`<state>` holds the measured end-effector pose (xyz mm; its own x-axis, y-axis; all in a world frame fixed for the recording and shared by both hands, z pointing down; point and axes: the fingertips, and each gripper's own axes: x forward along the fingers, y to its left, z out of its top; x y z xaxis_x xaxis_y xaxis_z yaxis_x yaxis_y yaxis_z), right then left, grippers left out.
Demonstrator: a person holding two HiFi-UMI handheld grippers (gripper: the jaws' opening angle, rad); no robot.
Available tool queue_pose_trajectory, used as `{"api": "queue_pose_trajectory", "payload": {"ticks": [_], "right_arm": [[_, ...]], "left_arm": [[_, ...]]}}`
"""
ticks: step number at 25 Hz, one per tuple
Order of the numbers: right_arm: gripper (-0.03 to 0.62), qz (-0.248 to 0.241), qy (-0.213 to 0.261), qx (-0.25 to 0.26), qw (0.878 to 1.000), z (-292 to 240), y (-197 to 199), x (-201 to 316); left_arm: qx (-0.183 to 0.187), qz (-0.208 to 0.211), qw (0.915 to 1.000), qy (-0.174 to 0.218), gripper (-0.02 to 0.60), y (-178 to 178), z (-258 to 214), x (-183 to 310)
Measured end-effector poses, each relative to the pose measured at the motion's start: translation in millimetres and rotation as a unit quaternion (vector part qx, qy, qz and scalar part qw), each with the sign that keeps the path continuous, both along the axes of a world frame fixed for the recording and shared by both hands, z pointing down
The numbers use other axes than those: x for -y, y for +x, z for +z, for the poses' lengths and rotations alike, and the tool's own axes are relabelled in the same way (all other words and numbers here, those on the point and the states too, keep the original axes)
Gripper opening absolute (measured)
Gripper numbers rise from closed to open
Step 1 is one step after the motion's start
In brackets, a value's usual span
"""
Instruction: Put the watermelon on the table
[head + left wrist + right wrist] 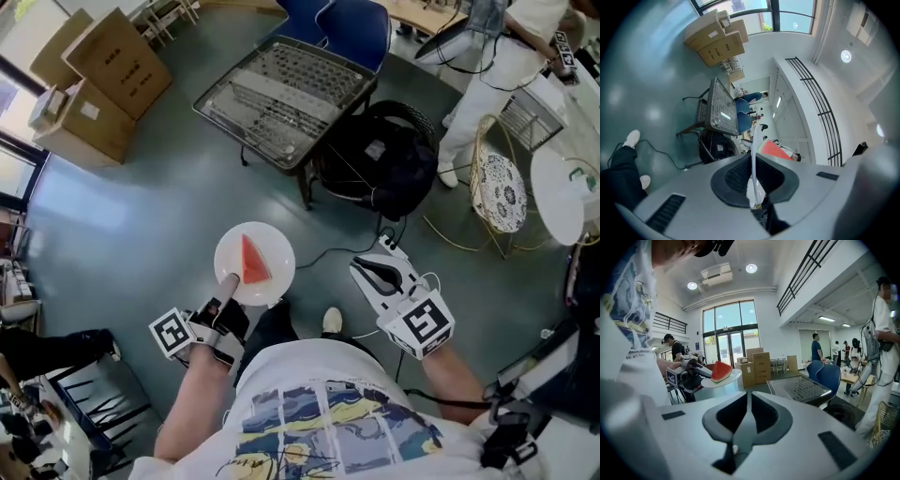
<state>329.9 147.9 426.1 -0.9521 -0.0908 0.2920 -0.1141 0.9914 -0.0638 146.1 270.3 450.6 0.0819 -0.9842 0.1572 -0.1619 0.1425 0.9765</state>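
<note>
A red wedge of watermelon [253, 260] lies on a round white plate [274, 251], held out over the floor in front of me. My left gripper [229, 281] is shut on the plate's near rim. In the left gripper view the plate [753, 157] shows edge-on between the jaws, with the watermelon [771, 149] just beyond. My right gripper [367, 268] hangs to the right of the plate, shut and empty. From the right gripper [749, 401] view, the plate [732, 377] and watermelon [721, 371] are to the left. The metal mesh table [286, 89] stands further ahead.
A black backpack [380, 159] leans against the mesh table's right side, with cables on the floor near it. Blue chairs [352, 28] stand behind the table. Cardboard boxes [98, 80] are stacked at far left. A person in white [492, 66] and a patterned stool [497, 192] are at right.
</note>
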Motion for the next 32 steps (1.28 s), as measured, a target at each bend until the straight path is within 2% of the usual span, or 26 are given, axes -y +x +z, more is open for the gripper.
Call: {"api": "queue_pose_trajectory", "payload": {"ticks": [4,9,15,23,27,32], "right_arm": [[0.025,0.004,0.008,-0.013,1.0,6.1,-23.1,7.3],[0.051,0.014,0.017,-0.025,0.999,3.1,-73.2,30.2],[0.051,0.03,0.039,-0.022,0.999,-15.3,-166.7,55.2],[0.051,0.076,0.024,-0.022,0.997,-22.0,-277.4,84.8],[0.049,0.082,0.02,-0.036,0.996,-15.3,-300.0,106.8],[0.05,0.088,0.014,-0.046,0.995,-7.5,-322.1,174.9]], "left_arm": [[-0.008,0.007,0.9999,0.004,0.027,-22.2,4.8,10.0],[-0.013,0.022,0.9996,0.012,0.027,-70.5,6.6,40.8],[-0.012,0.055,0.998,0.03,0.026,-152.6,-1.1,86.1],[0.0,0.114,0.9933,0.018,0.026,-254.0,-2.5,140.1],[-0.014,0.115,0.9932,0.015,0.026,-287.5,10.2,175.2],[-0.015,0.125,0.9917,0.023,0.026,-318.8,20.4,253.3]]}}
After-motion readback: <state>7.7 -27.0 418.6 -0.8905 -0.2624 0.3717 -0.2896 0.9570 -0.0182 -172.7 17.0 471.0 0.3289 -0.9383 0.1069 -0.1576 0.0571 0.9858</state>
